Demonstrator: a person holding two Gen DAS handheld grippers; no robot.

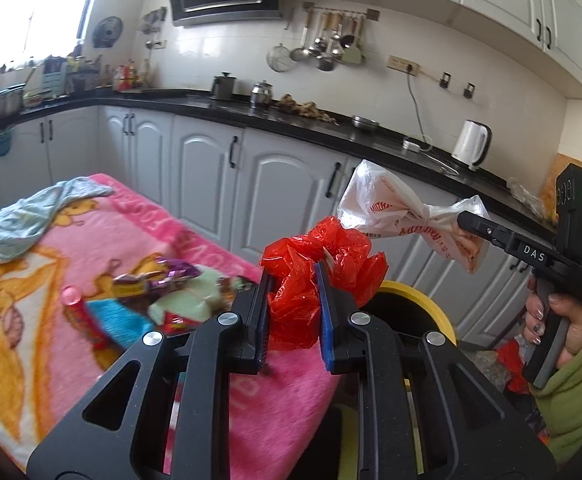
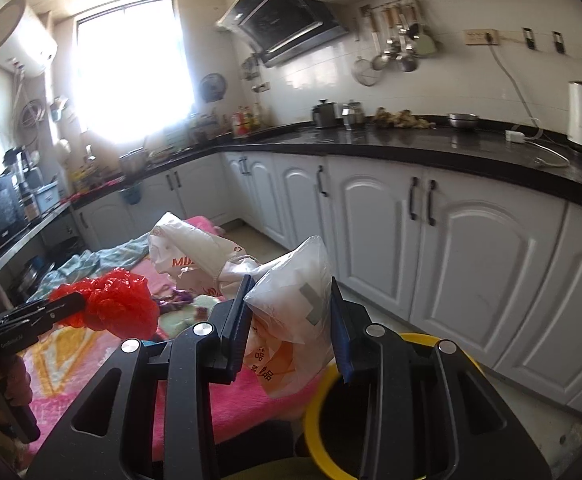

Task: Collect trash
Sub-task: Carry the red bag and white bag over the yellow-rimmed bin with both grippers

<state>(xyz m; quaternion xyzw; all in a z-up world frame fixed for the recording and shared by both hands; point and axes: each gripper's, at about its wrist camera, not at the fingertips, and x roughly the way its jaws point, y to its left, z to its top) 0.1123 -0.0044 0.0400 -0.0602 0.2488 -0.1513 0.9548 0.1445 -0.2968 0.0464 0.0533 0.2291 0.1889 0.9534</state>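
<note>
My left gripper [image 1: 293,280] is shut on a crumpled red plastic bag [image 1: 323,264], held above the edge of the pink blanket and near a yellow-rimmed bin [image 1: 423,300]. My right gripper [image 2: 291,304] is shut on a white plastic bag with orange print [image 2: 295,312], held just above the bin [image 2: 315,400]. In the left wrist view the white bag [image 1: 391,208] hangs from the right gripper's tips. The red bag also shows in the right wrist view [image 2: 119,304]. Snack wrappers [image 1: 155,280] and a pink tube [image 1: 79,312] lie on the blanket.
The pink cartoon blanket [image 1: 71,240] covers a table, with a pale green cloth [image 1: 19,216] at its far end. White cabinets under a black counter [image 2: 411,144] stand behind. A white kettle [image 1: 471,144] is on the counter.
</note>
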